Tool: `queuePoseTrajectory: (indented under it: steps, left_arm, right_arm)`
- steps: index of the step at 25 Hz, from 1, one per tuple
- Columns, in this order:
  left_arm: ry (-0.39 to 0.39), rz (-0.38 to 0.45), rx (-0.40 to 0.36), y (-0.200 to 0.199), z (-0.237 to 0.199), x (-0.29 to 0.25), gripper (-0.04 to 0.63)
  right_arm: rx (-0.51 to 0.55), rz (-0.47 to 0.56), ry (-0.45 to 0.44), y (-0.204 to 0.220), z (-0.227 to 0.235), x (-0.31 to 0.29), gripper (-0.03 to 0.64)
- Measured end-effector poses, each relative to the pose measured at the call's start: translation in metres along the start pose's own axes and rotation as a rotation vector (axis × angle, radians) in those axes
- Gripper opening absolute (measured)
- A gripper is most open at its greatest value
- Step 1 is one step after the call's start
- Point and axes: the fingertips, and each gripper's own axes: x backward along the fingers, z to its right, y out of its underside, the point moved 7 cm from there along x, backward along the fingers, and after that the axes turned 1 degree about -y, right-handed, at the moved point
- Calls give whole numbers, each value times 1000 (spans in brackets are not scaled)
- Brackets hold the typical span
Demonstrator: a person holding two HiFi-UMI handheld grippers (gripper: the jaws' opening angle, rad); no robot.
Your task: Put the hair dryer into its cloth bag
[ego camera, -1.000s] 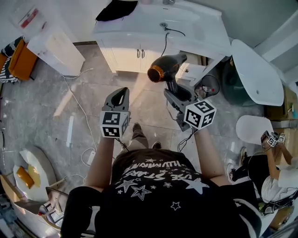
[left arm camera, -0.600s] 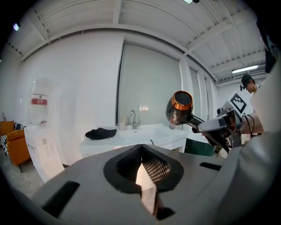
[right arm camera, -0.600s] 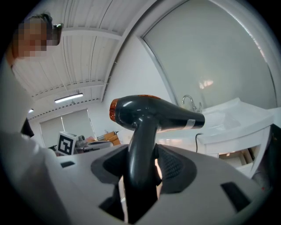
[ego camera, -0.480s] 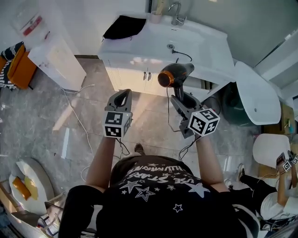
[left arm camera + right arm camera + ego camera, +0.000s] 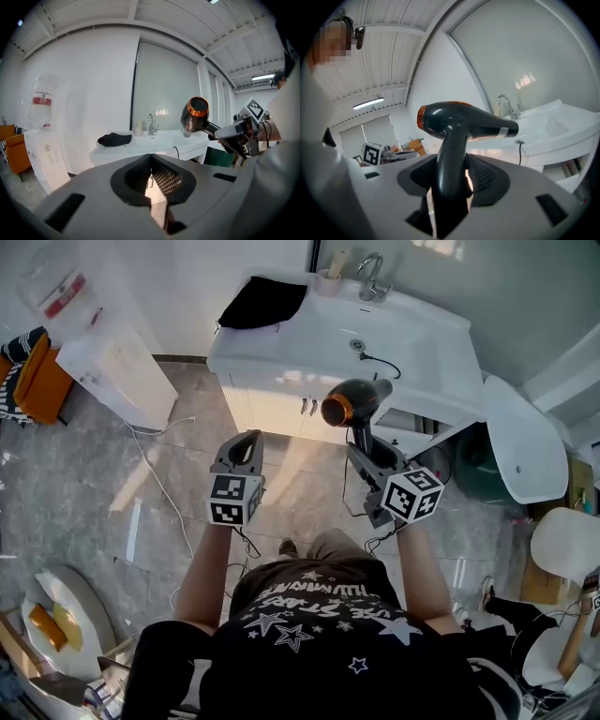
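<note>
A dark hair dryer with an orange ring at its back end is held upright in the air by its handle. My right gripper is shut on that handle, and the right gripper view shows the handle clamped between the pads. My left gripper is beside it at the left, shut with nothing in it. The black cloth bag lies on the left end of the white vanity top, ahead of both grippers. In the left gripper view the bag lies flat and the dryer is at the right.
The white vanity has a faucet, a cup and a black cable on top. A water dispenser stands at the left and an orange seat beyond it. White curved furniture is at the right. Cables trail on the floor.
Both grippers and the person have moved towards the vanity, which now lies closer in the head view. The dryer stays in the right gripper; the left stays shut.
</note>
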Motion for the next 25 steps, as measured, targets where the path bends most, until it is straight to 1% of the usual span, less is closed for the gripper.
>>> queuePoseTrajectory:
  steps: [4,9,13,18,25]
  left_arm:
    - [-14,-19,9,5,-10,-10,11]
    - [-56,-16,33,1,-24,-25,11]
    - [-96,-27,16,-15,-51,-61,11]
    - [-137,-52,-7,-31,-75,-108,11]
    - [-168,-90,-26,-46,-89,-162,11]
  right_arm:
    - [-4,-15,-14,-2,12,-20,202]
    - [-11,-16,-52,-10,33,-51,202]
    - [-24,-29,-95,-30,63,-94,202]
    - [-17,-68,-147,-55,101,-142,202]
    - [4,-110,-233,-85,143,-193,202]
